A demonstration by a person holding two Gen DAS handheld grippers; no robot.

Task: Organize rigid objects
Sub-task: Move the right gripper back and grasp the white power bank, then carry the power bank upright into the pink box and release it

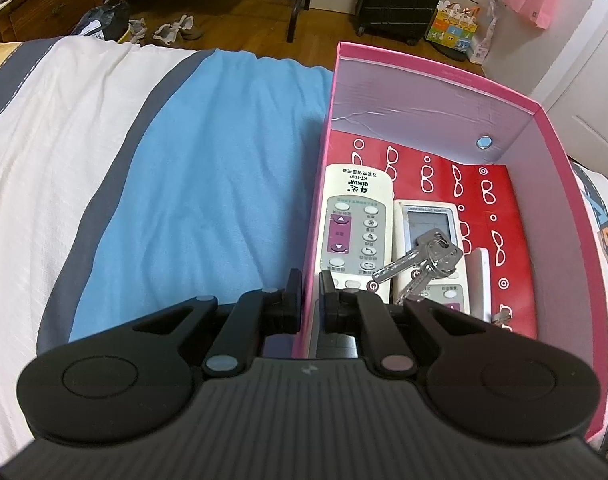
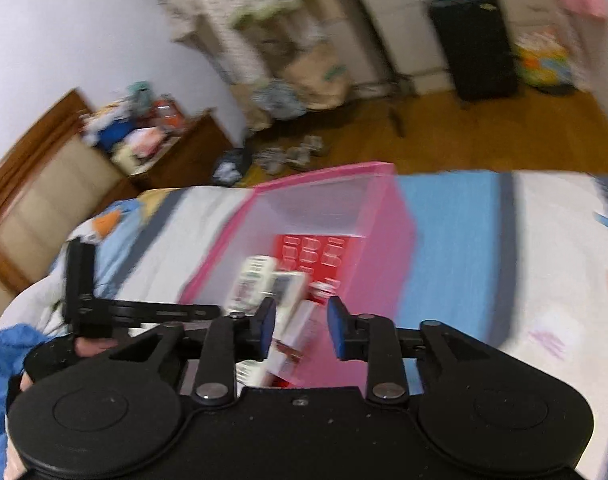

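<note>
On the left lies the bed (image 1: 103,140), its cover striped white, grey and blue. The left gripper (image 1: 310,288) stands at the near left wall of the pink box (image 1: 436,80), its jaws nearly together and clamped on that wall, one finger outside over the blue stripe and one inside the box. The box sits on the bed with a red sheet printed with white spectacles on its floor. Inside, against the left wall, lies a white remote (image 1: 354,228) with purple arrow buttons. Just right of it lies a second remote (image 1: 432,224) with a small screen, and a bunch of keys (image 1: 424,262) rests across it, one key tip reaching over to the first remote. Further right a narrow white object (image 1: 482,280) lies beside the second remote; what it is I cannot tell.

In the right wrist view, which is blurred by motion, the right gripper (image 2: 299,328) hangs over the near end of the box, jaws apart. Nothing appears to be pressed between the pads, though the blur makes this uncertain.
</note>
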